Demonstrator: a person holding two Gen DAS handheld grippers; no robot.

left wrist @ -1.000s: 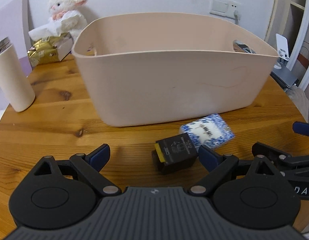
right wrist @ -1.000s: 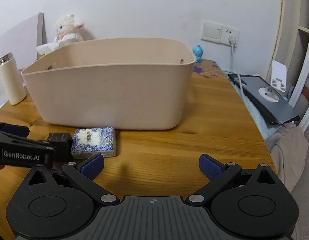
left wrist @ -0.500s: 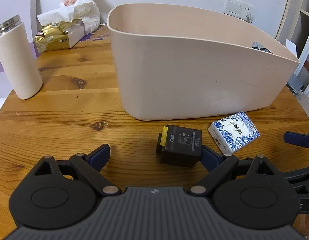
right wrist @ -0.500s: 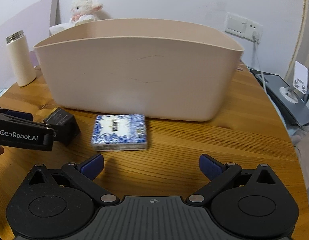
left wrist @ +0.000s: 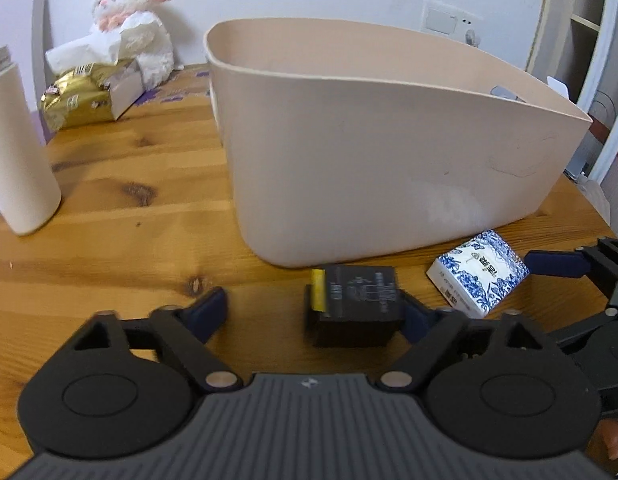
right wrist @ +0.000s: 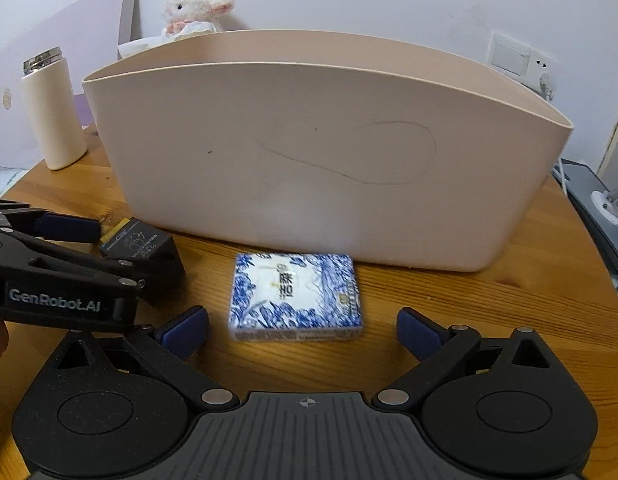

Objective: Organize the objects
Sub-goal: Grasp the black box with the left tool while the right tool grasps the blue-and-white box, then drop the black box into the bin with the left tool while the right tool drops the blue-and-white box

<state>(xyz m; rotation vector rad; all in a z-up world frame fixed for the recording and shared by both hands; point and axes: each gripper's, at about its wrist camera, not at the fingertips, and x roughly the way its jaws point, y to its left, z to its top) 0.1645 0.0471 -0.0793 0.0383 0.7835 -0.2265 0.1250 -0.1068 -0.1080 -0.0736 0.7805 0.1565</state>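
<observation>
Standing wide apart, the fingers of the left tongs (left wrist: 313, 312) reach along the wooden worktop (left wrist: 121, 216), and the black box (left wrist: 353, 308) lies between them, hard against the right finger (left wrist: 415, 318); whether that finger truly touches it cannot be told. A yellow strip runs down the box's left end. The box sits near the worktop's front edge, just in front of the beige tub (left wrist: 389, 160), close to its wall but apart from it.

The right tongs (right wrist: 303, 330) are equally wide, holding nothing. The blue-and-white pack (right wrist: 295, 298) lies flat between their fingers, clear of both pads, just in front of the tub's long wall. In the left view the same pack lies to the right of the black box, a small gap between them, with one blue pad of the right tongs just beside its far corner.

Toward the worktop's left edge a white flask (right wrist: 53, 116) stands upright. At the back left corner a gold packet (left wrist: 79, 100) lies in front of a white plush lamb (left wrist: 133, 28), which leans against the wall.
</observation>
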